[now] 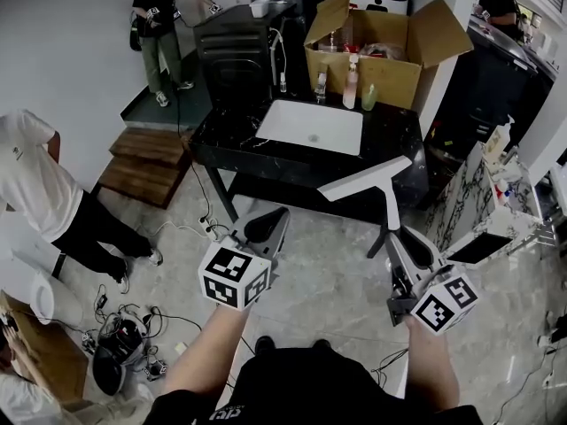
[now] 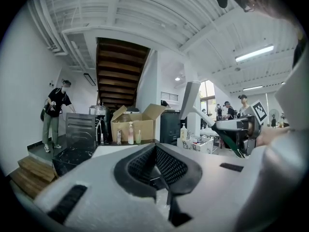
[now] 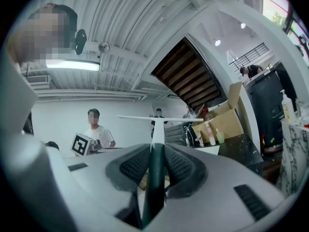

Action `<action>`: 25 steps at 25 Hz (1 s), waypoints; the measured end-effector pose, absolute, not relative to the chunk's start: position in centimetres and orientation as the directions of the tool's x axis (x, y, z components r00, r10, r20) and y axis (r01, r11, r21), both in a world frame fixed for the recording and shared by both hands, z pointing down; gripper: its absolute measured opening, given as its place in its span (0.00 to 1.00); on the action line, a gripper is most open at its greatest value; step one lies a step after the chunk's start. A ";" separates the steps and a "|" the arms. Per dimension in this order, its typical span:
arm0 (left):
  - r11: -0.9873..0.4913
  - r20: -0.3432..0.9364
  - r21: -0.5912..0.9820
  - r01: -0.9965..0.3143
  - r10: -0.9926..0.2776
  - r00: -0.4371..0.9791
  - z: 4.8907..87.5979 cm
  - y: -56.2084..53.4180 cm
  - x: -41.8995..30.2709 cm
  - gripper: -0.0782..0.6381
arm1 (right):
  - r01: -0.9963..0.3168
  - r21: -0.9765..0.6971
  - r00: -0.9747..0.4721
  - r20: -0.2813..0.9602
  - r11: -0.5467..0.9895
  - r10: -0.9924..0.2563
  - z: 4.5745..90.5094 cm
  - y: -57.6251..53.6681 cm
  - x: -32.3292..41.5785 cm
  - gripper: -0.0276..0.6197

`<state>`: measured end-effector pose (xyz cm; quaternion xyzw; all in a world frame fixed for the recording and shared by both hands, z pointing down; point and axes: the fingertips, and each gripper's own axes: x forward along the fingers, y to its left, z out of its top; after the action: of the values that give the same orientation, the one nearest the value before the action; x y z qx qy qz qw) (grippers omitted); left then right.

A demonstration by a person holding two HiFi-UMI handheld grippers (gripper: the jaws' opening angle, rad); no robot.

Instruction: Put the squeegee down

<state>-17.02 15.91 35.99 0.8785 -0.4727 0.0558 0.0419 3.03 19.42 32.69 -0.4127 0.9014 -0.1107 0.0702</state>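
My right gripper (image 1: 395, 237) is shut on the dark green handle of a squeegee (image 1: 365, 179). The squeegee's white blade points up and away over the front edge of the black counter (image 1: 400, 140). In the right gripper view the handle (image 3: 154, 178) runs between the pads and the blade (image 3: 159, 118) lies crosswise ahead. My left gripper (image 1: 264, 226) hovers to the left at about the same height, shut and empty, and its pads (image 2: 166, 166) meet with nothing between them. From the left gripper view the squeegee (image 2: 189, 99) and the right gripper (image 2: 236, 129) show at the right.
A white sink (image 1: 268, 129) is set in the counter. Behind it stand an open cardboard box (image 1: 390, 76) and some bottles (image 1: 352, 82). One person (image 1: 35, 184) stands at the left and another person (image 1: 161, 25) at the back. Wooden steps (image 1: 142, 162) and cables (image 1: 133, 326) lie on the floor.
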 end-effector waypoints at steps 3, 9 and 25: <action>-0.556 0.134 0.022 -0.831 -0.822 0.553 36.0 16.2 -14.8 0.12 | -0.730 -0.252 -0.649 -0.039 0.636 -0.760 32.6 19.7 5.0 0.19; -0.579 0.129 0.032 -0.815 -0.806 0.577 36.1 17.2 -10.6 0.12 | -0.733 -0.252 -0.645 -0.036 0.632 -0.763 32.4 20.6 8.5 0.19; -0.608 0.100 0.092 -0.789 -0.782 0.615 37.8 10.3 -8.8 0.12 | -0.772 -0.232 -0.613 0.023 0.592 -0.790 33.9 15.2 10.3 0.19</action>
<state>-8.80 10.32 37.76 0.8963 -0.4381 0.0249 0.0634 10.32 15.21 33.92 -0.4381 0.8912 -0.1100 0.0410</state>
